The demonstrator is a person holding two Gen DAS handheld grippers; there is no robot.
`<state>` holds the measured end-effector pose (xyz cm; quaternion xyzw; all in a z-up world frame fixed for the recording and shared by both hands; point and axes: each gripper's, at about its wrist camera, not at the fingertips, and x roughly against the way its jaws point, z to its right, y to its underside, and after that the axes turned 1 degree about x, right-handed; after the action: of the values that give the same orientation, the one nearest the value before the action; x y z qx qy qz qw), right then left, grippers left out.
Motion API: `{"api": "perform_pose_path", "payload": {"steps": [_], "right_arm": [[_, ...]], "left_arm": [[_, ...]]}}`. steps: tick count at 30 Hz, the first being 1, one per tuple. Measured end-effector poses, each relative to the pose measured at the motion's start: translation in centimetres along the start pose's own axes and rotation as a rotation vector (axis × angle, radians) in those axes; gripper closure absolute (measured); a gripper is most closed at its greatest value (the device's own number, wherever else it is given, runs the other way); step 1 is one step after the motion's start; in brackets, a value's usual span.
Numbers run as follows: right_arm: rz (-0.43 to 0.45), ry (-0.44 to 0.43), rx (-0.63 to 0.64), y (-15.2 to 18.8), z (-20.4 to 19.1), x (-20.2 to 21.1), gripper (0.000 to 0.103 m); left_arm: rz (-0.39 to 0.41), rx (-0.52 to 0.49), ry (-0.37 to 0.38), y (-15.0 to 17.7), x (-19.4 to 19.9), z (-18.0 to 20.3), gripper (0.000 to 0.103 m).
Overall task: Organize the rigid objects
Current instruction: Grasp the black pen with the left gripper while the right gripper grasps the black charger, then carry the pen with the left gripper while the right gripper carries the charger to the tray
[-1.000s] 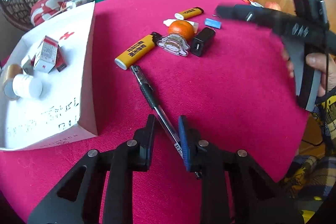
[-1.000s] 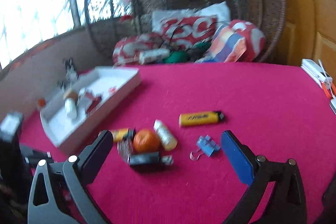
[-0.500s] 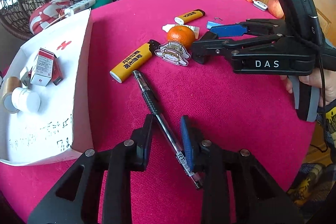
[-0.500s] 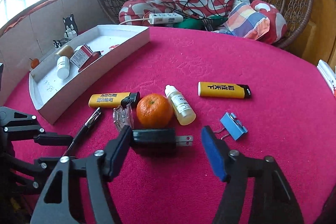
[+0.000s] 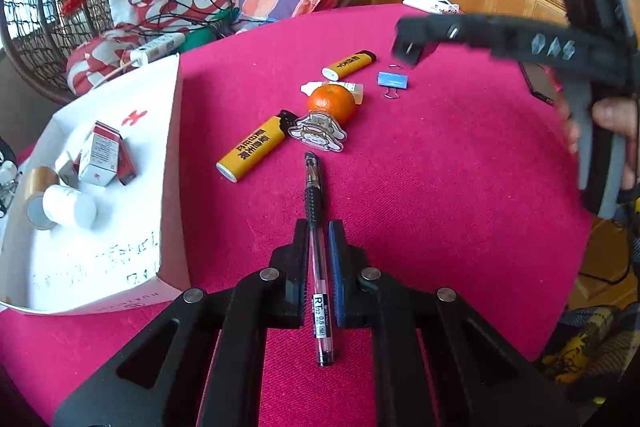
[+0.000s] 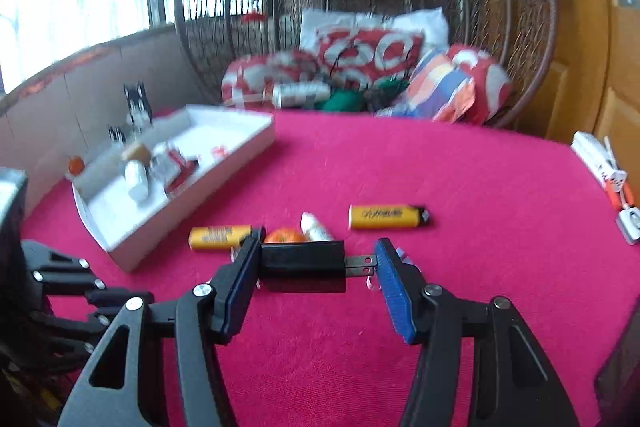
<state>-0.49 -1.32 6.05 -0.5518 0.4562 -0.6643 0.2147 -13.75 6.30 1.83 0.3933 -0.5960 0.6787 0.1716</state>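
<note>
A clear gel pen (image 5: 314,187) lies on the pink tablecloth, pointing away from me, and my left gripper (image 5: 318,235) is shut on its barrel. My right gripper (image 6: 316,259) is shut on a black charger plug (image 6: 303,265), gripping it end to end with the prongs against the right pad, and holds it above the table. In the left wrist view the right gripper (image 5: 408,35) hangs at the upper right with the charger plug (image 5: 406,51) in it, a hand behind on its handle. The white box (image 5: 168,147) stands on the left.
Two yellow lighters (image 5: 252,149) (image 5: 350,64), an orange (image 5: 332,103), a cartoon figure stand (image 5: 318,133), a dropper bottle (image 5: 354,89) and a blue binder clip (image 5: 393,81) lie mid-table. The box holds small cartons and bottles. A wicker chair with cushions (image 6: 372,55) stands behind.
My left jaws closed onto the pen, which now lies straight between them. My right jaws closed on the charger plug and raised it off the table.
</note>
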Motion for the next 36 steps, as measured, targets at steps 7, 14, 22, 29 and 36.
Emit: {"api": "perform_pose_path", "payload": {"steps": [7,14,22,29,36], "right_arm": [[0.038,-0.009,-0.017,-0.6,0.0,0.9,0.045],[0.051,-0.029,-0.053,-0.4,0.6,1.4,0.045],[0.080,-0.033,-0.088,-0.2,1.1,2.3,0.045],[0.153,-0.021,-0.096,-1.1,1.0,4.4,0.045],[0.307,0.013,-0.045,-3.7,-0.4,8.7,0.045]], "left_arm": [[-0.038,0.049,0.005,-1.8,-1.0,-0.7,0.084],[-0.110,0.020,0.017,-3.0,-3.4,0.3,0.060],[-0.141,-0.006,0.046,-2.1,-3.4,0.4,0.094],[0.042,-0.001,0.025,-3.2,1.1,-0.2,0.094],[0.366,0.093,-0.052,-5.5,10.9,-3.5,0.094]]}}
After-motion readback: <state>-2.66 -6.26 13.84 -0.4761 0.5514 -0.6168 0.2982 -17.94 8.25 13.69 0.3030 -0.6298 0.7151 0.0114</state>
